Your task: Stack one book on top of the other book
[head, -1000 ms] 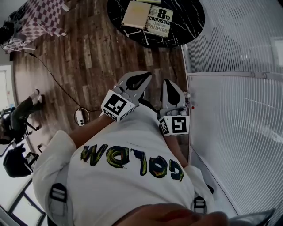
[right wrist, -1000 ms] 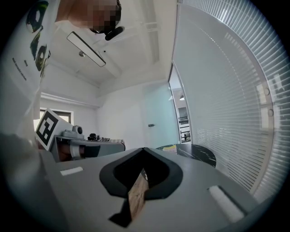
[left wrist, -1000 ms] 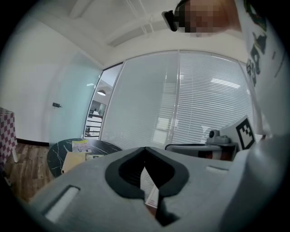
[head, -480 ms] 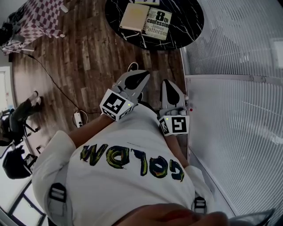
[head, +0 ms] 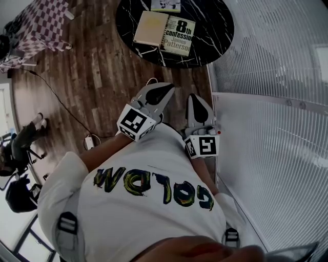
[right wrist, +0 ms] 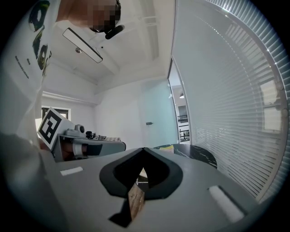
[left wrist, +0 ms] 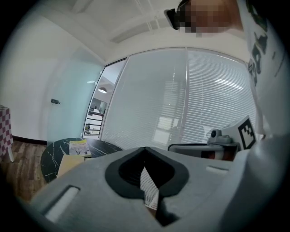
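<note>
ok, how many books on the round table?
3: a plain tan book on the left, the 8th Confession paperback just right of it, and a yellow booklet beyond them, cut off by the head view's top edge. More could lie out of frame.

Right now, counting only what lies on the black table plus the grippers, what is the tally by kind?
Books: 2, tan book and Patterson book
Booklets: 1, booklet, cut off by the frame edge
Grippers: 2, left gripper and right gripper, both shut and empty
Total: 5
</note>
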